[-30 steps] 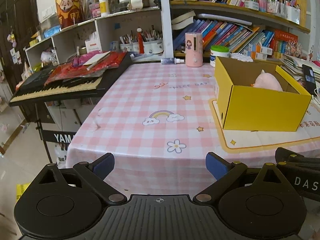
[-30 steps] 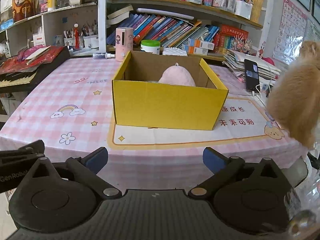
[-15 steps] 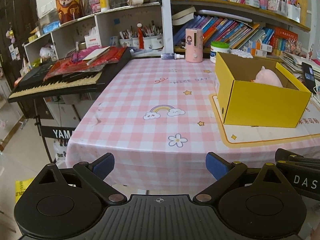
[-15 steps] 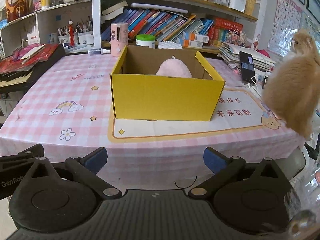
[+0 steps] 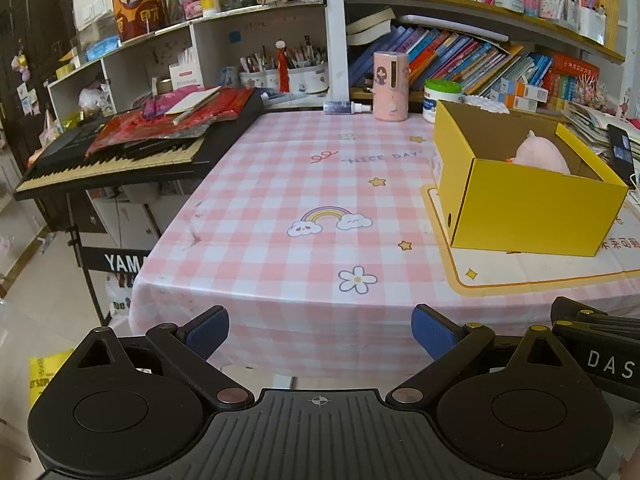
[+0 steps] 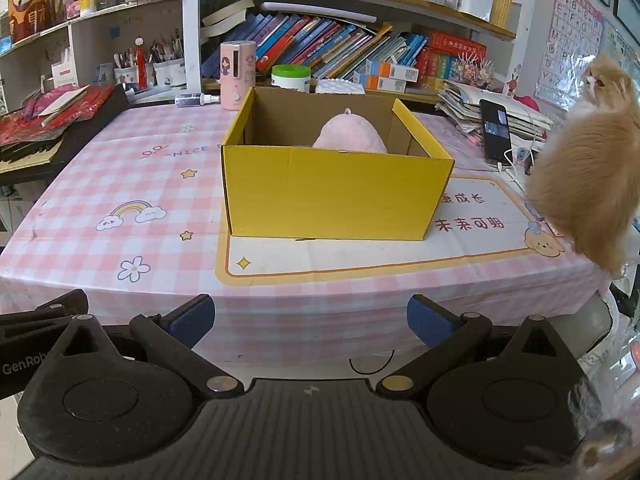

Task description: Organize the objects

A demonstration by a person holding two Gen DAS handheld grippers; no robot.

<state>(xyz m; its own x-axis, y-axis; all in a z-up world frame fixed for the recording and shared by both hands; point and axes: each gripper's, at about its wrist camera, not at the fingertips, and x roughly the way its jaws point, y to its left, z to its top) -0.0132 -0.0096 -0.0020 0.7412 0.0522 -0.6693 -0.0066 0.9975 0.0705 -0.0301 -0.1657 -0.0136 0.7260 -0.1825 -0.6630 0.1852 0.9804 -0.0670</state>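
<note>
An open yellow cardboard box (image 6: 336, 194) (image 5: 528, 208) stands on a pink checked tablecloth (image 5: 288, 200) with a pink plush toy (image 6: 350, 136) (image 5: 542, 154) inside it. My left gripper (image 5: 320, 334) is open and holds nothing, hanging off the table's near edge, left of the box. My right gripper (image 6: 310, 318) is also open with nothing between its fingers, in front of the box and short of the table edge. An orange fluffy cat (image 6: 588, 172) sits at the table's right edge.
A keyboard (image 5: 120, 152) with red papers lies at the table's left. A pink dispenser (image 6: 238, 74), a green-lidded tub (image 6: 291, 77) and a small bottle (image 6: 197, 99) stand behind the box. A phone (image 6: 495, 130) and paper stacks lie right. Bookshelves fill the back.
Both grippers have drawn back from the table, so the box looks smaller and more of the near edge shows. The cat has turned its head. Both stay open.
</note>
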